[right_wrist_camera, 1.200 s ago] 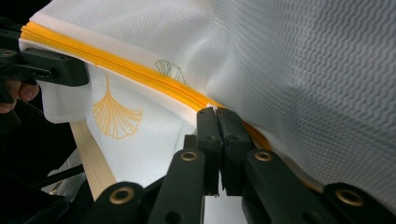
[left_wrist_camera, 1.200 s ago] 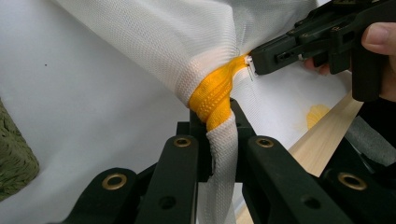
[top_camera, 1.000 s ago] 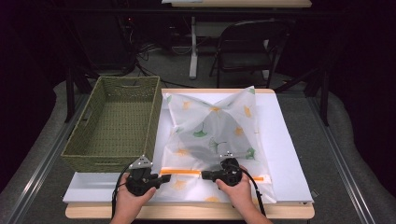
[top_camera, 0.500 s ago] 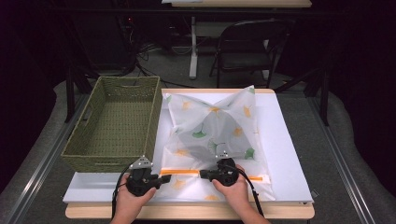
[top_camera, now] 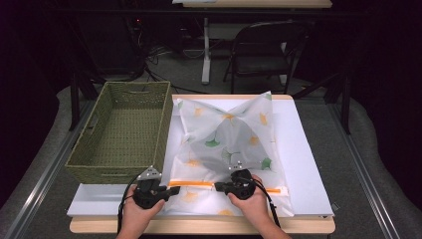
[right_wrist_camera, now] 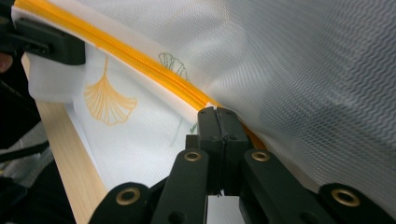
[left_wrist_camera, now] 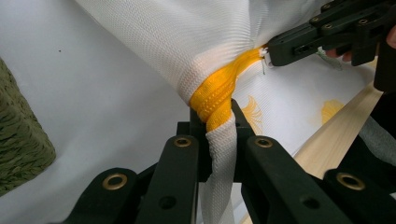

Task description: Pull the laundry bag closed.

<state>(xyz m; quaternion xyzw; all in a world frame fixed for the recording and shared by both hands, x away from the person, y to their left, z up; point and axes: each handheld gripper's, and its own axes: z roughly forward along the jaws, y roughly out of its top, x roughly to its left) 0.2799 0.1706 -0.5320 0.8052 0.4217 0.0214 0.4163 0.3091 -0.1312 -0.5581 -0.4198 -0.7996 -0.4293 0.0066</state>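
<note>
Mesh bag (top_camera: 226,144) — left tool (left_wrist_camera: 218,112) grips its bunched orange zipper (left_wrist_camera: 215,95), right tool (right_wrist_camera: 217,122) clamps, pinched part hidden.

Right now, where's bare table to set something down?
Free: the white strip right of the mesh bag, out to the table's right edge. Smaller patch front left, below the basket. Crowded: the near edge, both claws at the orange zipper.
</note>
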